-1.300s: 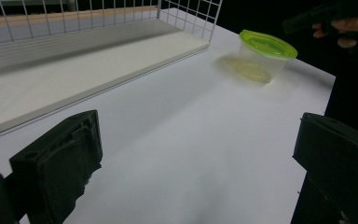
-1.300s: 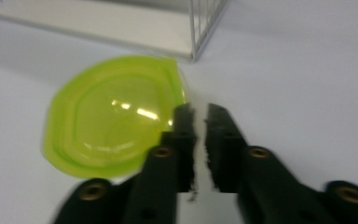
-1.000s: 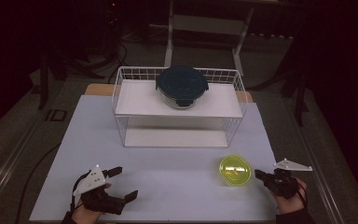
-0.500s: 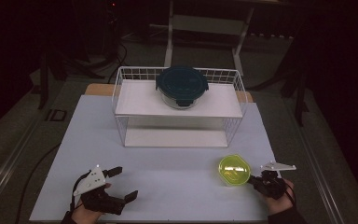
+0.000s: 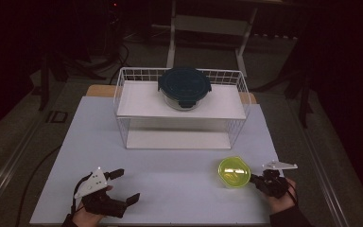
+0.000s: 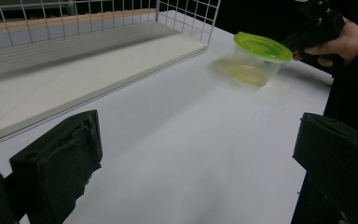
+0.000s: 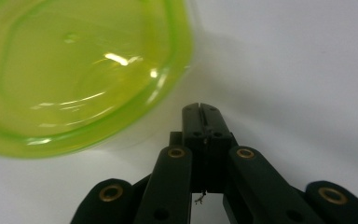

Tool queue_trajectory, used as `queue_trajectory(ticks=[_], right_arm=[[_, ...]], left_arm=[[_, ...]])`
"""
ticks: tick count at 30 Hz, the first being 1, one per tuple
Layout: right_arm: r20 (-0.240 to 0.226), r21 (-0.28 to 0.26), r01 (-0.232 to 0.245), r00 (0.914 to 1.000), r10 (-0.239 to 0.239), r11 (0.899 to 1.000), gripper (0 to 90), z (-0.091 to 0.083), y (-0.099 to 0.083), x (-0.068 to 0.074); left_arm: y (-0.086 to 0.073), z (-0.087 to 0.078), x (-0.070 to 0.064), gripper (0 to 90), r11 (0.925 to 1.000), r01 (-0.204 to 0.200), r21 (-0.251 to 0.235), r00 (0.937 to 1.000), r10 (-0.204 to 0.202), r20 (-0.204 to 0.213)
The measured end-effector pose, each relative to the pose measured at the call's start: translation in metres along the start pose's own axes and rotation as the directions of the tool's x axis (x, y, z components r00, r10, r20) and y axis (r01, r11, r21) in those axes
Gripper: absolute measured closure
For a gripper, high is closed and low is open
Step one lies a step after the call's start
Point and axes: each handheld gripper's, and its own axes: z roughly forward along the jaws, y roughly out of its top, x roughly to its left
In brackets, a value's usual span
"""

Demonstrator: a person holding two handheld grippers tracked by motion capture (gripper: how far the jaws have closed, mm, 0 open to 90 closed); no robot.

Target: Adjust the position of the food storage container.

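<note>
- The small clear plastic tub with a lime-green lid [image 5: 234, 172] sits on the white bench [image 5: 179, 189], right of centre.
- The right gripper [image 5: 255, 180] is clenched empty, its tips just beside the tub (touching or not, unclear).
- The left gripper [image 5: 125, 187] rests released, jaws wide apart, well away.

We see a clear tub with a lime-green lid [image 5: 234, 171] at five o'clock on our white table [image 5: 170, 170]. At twelve, the white wire rack [image 5: 182, 109] carries a dark teal-lidded container [image 5: 184, 86]. Both grippers [image 5: 118, 187] [image 5: 253, 178] are black.
</note>
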Motion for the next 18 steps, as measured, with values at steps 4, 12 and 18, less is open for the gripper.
queue_trajectory(ticks=[4,12,18], right_arm=[[-0.006,0.003,-0.013,0.9999,0.013,1.0,90.0,0.006,0.001,-0.004],[-0.025,0.013,0.014,0.9996,-0.014,1.0,90.0,0.012,0.004,0.003],[-0.053,0.017,0.043,0.9977,-0.043,0.999,90.0,0.014,0.004,0.011]], left_arm=[[0.0,-0.001,0.001,0.7,1.0,0.005,-0.002,1.0,-0.005,-0.004],[0.0,0.001,0.0,0.7,1.0,0.001,-0.001,1.0,-0.001,-0.001],[0.0,0.001,0.0,0.7,1.0,0.0,0.001,1.0,0.0,-0.003]])
